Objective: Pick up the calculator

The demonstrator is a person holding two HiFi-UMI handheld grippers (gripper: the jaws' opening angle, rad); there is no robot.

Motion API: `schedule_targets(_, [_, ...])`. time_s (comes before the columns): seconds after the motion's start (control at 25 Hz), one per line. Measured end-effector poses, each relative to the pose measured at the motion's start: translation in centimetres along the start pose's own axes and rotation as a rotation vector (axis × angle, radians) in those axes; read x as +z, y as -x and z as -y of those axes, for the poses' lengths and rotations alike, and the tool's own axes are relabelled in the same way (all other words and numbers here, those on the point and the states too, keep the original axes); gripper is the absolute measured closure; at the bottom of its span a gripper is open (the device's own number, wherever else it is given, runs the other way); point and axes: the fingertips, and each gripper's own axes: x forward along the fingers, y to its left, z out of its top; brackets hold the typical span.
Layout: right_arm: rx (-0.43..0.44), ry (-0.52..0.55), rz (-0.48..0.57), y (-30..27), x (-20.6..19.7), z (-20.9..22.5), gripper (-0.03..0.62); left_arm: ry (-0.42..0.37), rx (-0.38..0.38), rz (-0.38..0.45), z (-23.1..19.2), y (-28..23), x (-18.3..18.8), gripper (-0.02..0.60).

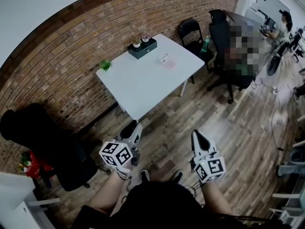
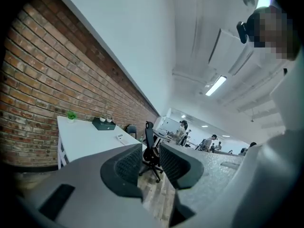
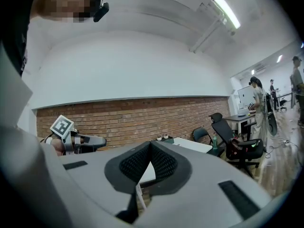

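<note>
Standing well back from the table [image 1: 143, 87], the person is beginning the approach, left gripper [image 2: 151, 161] spread and empty, right gripper [image 3: 150, 150] pressed together; walking up to the calculator [image 1: 164, 58] likely comes next.

Table [image 1: 143, 87]: white top, smooth and matt; legs white, same finish. Wall [image 1: 62, 56]: bare red brick, rough, with paler mortar joints; above the brick a smooth white painted surface. Floor [image 1: 238, 128]: wood planks in mixed brown tones, slight sheen. Left gripper [image 2: 151, 152] and right gripper [image 3: 150, 147]: grey plastic bodies, matt, faintly speckled on the right-hand jaw in the left gripper view. Pads [image 2: 127, 167]: black, matt, with a fine dotted, rubber-like texture. Marker cube [image 1: 116, 154]: white faces with flat black printed squares, no gloss. Box [image 1: 142, 48] at the far side of the table: dark green, matt; material cannot be told. Chair [image 1: 66, 156] at near left: black, matt, cloth-like.
</note>
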Motion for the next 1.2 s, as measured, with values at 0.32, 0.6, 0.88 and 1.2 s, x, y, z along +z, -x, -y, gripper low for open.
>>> schedule_targets(0.32, [-0.117,-0.015,0.051,-3.3,1.2,-4.2,0.537,-0.041,-0.096,0.02,-4.3,1.8,3.7,0.471])
schedule_targets(0.6, [-0.112,-0.013,0.02,-5.4,1.4,-5.5,0.536,0.038,-0.161,-0.041,-7.1,0.6,2.4,0.471])
schedule_targets(0.88, [-0.053,-0.035,-0.011,-9.1,-0.2,-2.6,0.539,0.098,-0.132,-0.051,-8.1,-3.1,0.9,0.471])
schedule_targets(1.2, [0.066,-0.082,0.014,-13.9,0.8,5.2,0.534,0.066,-0.047,-0.045,-5.8,-11.2,2.7,0.471])
